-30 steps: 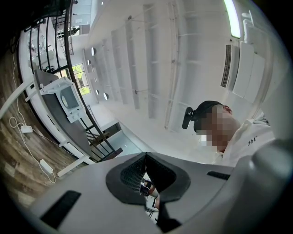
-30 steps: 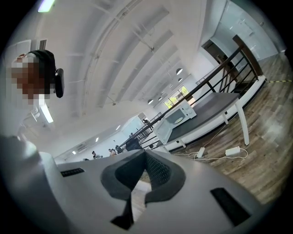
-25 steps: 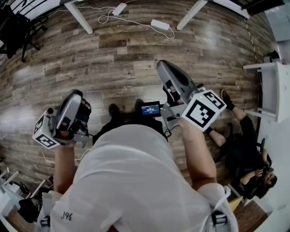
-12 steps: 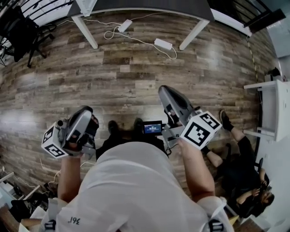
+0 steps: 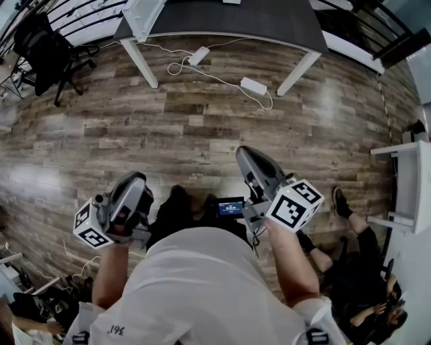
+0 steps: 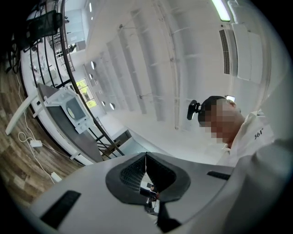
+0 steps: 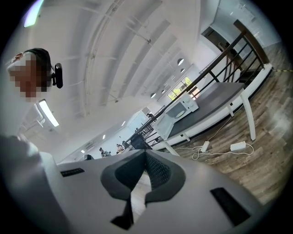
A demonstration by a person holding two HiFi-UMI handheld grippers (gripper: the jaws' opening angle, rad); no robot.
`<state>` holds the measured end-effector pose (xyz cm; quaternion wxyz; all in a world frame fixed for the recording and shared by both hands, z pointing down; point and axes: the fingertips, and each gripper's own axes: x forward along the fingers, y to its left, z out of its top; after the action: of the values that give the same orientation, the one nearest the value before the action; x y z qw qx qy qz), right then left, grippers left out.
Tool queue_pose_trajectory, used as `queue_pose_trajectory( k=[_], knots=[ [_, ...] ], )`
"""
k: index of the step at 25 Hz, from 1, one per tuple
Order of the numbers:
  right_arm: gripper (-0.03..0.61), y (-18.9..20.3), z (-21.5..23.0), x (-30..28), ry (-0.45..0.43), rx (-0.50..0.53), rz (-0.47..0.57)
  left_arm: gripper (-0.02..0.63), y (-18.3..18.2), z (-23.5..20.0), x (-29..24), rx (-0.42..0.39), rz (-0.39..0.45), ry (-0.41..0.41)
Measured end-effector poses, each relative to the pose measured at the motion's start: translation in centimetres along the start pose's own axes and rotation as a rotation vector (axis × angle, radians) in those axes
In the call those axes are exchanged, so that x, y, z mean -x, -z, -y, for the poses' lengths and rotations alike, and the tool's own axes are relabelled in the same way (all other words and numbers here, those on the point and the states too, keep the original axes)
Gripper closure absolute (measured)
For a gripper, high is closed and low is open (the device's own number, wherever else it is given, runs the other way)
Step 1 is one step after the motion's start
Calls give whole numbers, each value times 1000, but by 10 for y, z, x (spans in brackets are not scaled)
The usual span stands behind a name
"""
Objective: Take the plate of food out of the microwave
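Note:
The white microwave (image 5: pixel 143 12) stands on a dark table (image 5: pixel 229 23) at the top edge of the head view, far from both grippers. It also shows in the left gripper view as a small microwave (image 6: pixel 68 107) and in the right gripper view as a distant microwave (image 7: pixel 184 106) with a white panel jutting from its front. No plate of food is visible. My left gripper (image 5: pixel 137 180) is held close to the body, jaws shut on nothing. My right gripper (image 5: pixel 245 156) is also held near the waist, jaws pressed together and empty. Both point up and away from the floor.
Wooden floor lies between me and the table. Two power adapters (image 5: pixel 256 85) with white cables lie under the table. A black office chair (image 5: pixel 47 50) stands at the top left. White shelving (image 5: pixel 411 192) and a seated person (image 5: pixel 360 269) are at the right.
The table and microwave have come into the head view at the top and the floor has slid down the frame. Both grippers stay shut near the body.

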<state>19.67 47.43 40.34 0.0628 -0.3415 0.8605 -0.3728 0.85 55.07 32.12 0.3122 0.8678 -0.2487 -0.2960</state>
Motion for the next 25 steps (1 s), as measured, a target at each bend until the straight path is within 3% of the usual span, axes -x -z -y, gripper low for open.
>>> queue_pose_trajectory(
  k=[4,8,17,25],
  knots=[
    [577,1,-1,-27,-16,8,-12,607,-11,-23,1,-94,-43,-77],
    [577,-13,1,-66,-6,33,-6,607,-33,-48,-14,-185,-91,-50],
    [577,-60,-4,-180,62,49,45,607,-123,-139,-39,-96,-149,85],
    [577,-82,-7,-262,102,52,63,587,-182,-210,-47,-111,-210,74]
  ],
)
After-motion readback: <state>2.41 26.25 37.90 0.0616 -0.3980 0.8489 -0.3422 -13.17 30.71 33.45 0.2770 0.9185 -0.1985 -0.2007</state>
